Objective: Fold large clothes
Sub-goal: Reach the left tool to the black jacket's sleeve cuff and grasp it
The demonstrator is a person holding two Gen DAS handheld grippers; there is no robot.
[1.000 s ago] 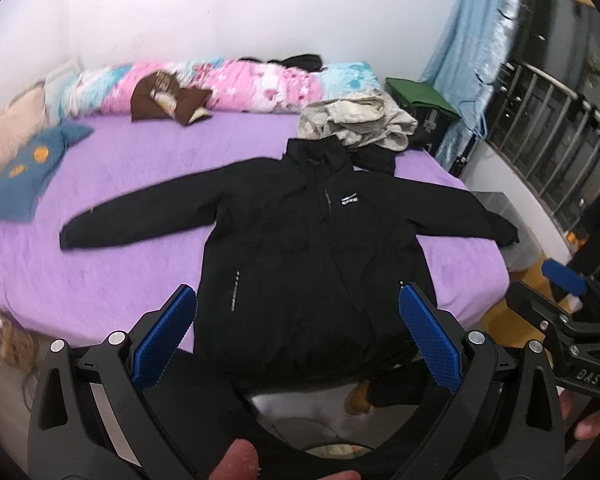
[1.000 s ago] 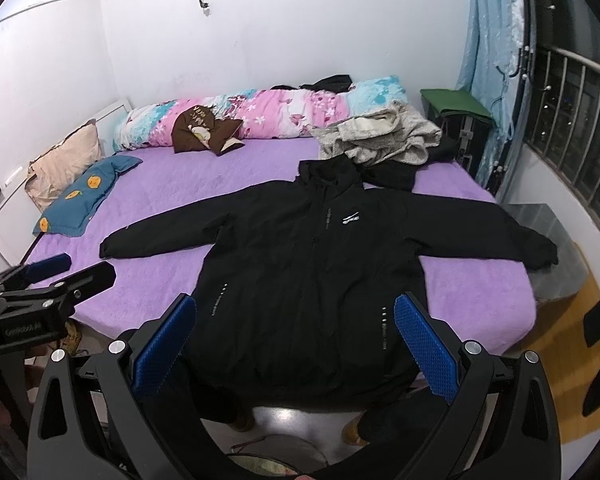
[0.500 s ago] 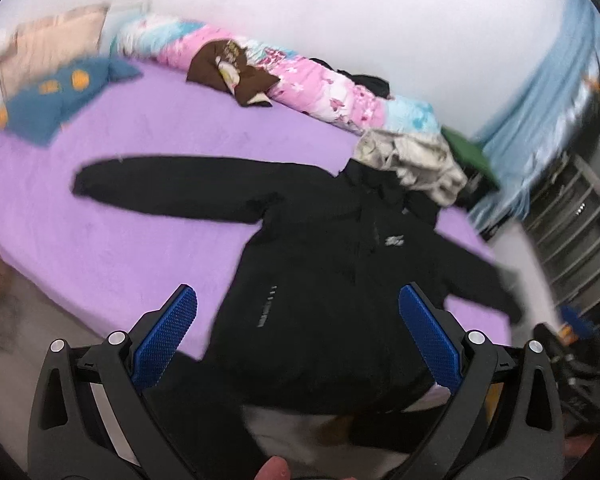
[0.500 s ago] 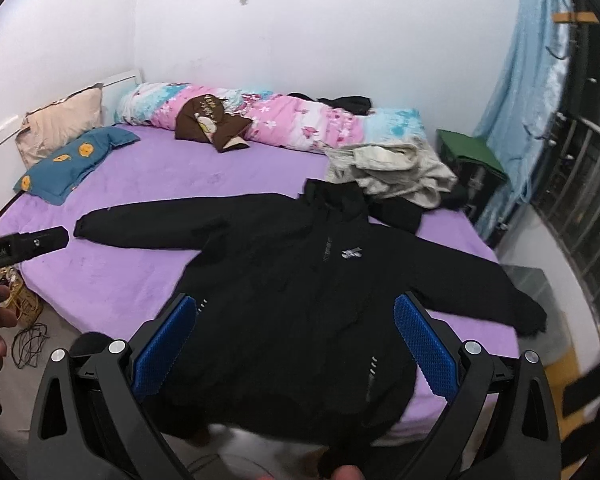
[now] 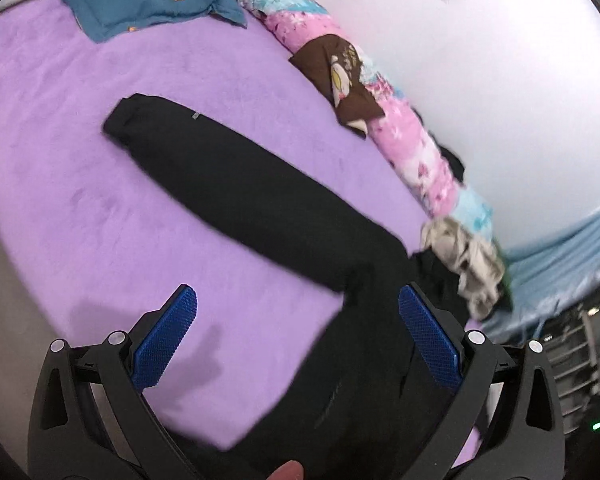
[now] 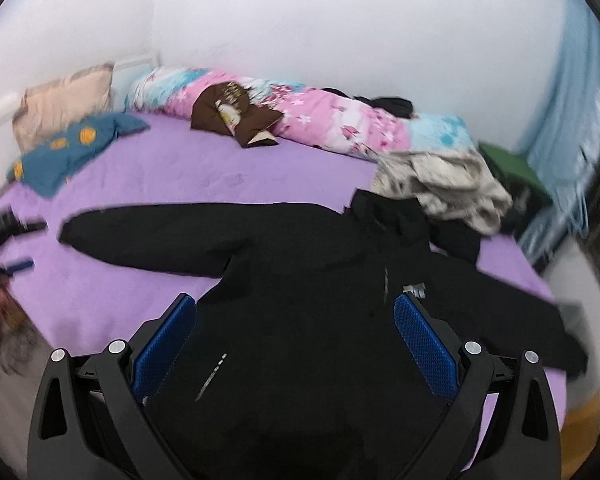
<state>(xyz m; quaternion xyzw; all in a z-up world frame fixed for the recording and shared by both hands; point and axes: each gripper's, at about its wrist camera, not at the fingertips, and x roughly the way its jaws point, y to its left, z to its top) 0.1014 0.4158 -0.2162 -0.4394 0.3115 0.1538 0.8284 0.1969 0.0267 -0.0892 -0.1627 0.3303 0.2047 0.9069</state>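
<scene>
**Both grippers empty above the spread jacket**

My left gripper (image 5: 298,334) and right gripper (image 6: 295,340) hang with jaws wide apart, holding nothing. Below them the black jacket (image 6: 320,280) lies flat, front up, on the purple bed (image 6: 172,172), sleeves stretched out sideways. Beyond its collar sits a beige crumpled garment (image 6: 440,184); farther back, a floral duvet (image 6: 332,124) and a blue pillow (image 5: 140,0).

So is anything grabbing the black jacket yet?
No. The left hand-held gripper and right hand-held gripper are both open and empty above the black jacket.
</scene>
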